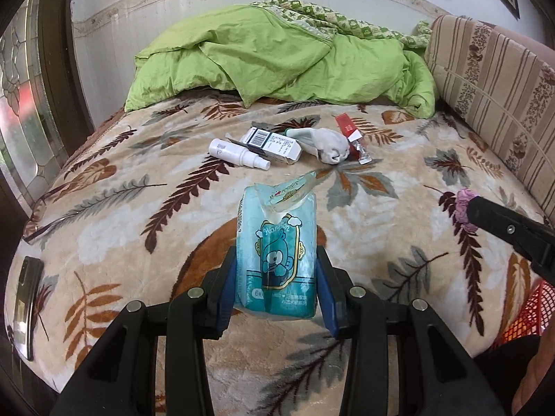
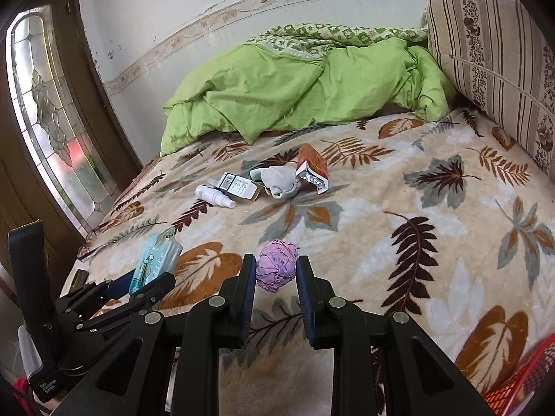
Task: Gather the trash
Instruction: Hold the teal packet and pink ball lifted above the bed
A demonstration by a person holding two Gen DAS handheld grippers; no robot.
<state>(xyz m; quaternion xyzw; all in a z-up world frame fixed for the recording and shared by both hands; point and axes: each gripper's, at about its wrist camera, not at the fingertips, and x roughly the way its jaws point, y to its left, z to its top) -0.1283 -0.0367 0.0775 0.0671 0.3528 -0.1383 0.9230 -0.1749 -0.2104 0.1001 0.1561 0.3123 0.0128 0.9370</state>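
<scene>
Bed's got a leaf-print blanket (image 2: 399, 187). On it: green duvet (image 2: 295, 83), spray bottle (image 2: 215, 197), barcoded box (image 2: 241, 186), sock (image 2: 281, 181), red box (image 2: 312, 167), phone (image 1: 26, 306).

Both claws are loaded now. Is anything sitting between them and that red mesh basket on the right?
Nothing visible does. The left claw grips the blue tissue pack, the right claw the purple paper ball; only bare blanket lies toward the red mesh basket.
</scene>
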